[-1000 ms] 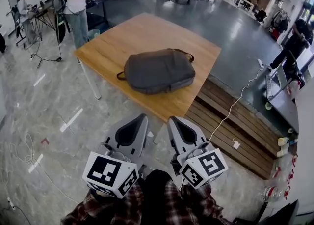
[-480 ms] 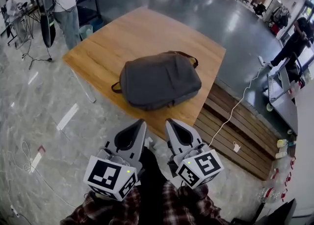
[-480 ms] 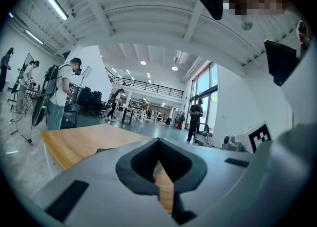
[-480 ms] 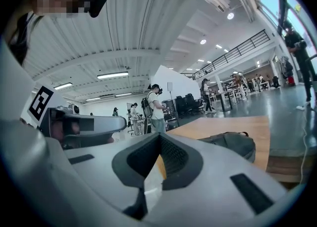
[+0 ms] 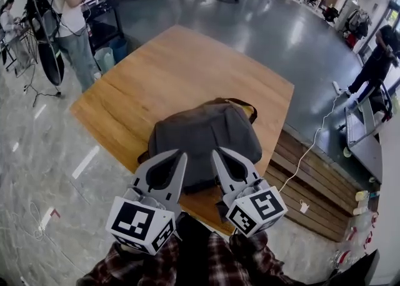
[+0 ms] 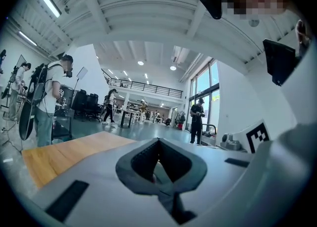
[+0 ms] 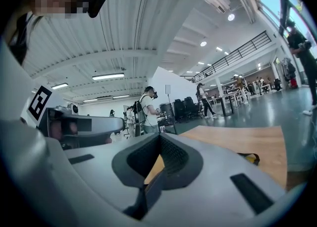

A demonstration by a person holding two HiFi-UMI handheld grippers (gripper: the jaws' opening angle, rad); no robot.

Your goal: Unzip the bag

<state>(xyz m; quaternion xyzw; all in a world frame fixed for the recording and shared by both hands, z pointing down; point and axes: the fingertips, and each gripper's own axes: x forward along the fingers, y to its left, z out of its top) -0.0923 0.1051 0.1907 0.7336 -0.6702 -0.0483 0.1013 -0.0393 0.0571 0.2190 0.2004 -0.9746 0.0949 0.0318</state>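
A grey bag (image 5: 203, 135) lies flat on a wooden table (image 5: 156, 72), close to the table's near edge, its carry strap (image 5: 242, 103) at the far end. Its zip cannot be made out from the head view.

Over the bag's near edge in that view, the person holds the left gripper (image 5: 177, 155) and the right gripper (image 5: 218, 153) side by side and close to the body, both pointing forward across the table. Each gripper's own view shows its jaws brought together at the tips, with nothing between them. Both of those views look out level over the tabletop into the hall rather than down at the bag, and the right gripper view catches only the strap at the table's far side. Whether either gripper touches the bag cannot be told.

The left marker cube (image 5: 140, 223) and the right marker cube (image 5: 256, 208) sit nearest the camera. Below them are the person's plaid sleeves (image 5: 156, 266), drawn in towards the chest.

Beyond the table's far left corner a bystander (image 5: 62, 19) wearing a backpack stands turned away. To the right of the table lies a slatted wooden platform (image 5: 312, 182), crossed by a white cable (image 5: 309, 144). Another person (image 5: 378, 60) stands farther off on the grey floor (image 5: 275, 29).
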